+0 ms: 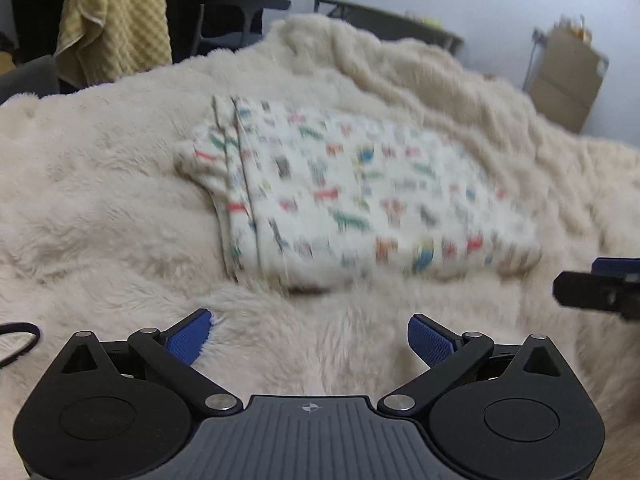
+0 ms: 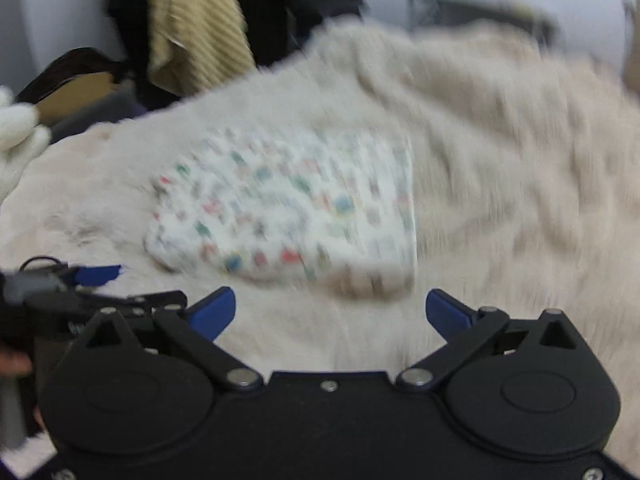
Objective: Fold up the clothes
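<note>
The left tool [image 1: 308, 340] is seen with its blue-padded fingers spread wide apart and nothing held between them, poised just above the cream-coloured, long-piled fluffy blanket [image 1: 100, 200] that covers the bed. The right tool [image 2: 330, 312] is likewise spread wide and empty; its tip is caught at the right edge of the left wrist view [image 1: 600, 288], and the left tool's blue finger is seen at the left edge of the right wrist view. Just beyond both tools, the folded white garment printed with small multicoloured figures [image 1: 352, 196] is laid flat on the blanket as a roughly rectangular bundle, apart from either tool, with layered edges stacked along its left side in the left wrist view. The same garment [image 2: 288, 208] is blurred in the right wrist view. At the far left a yellow waffle-textured towel [image 1: 116, 20] is hung, a dark chair [image 1: 236, 8] is placed behind the bed, and a brown cardboard box [image 1: 568, 80] is stood at the far right.
</note>
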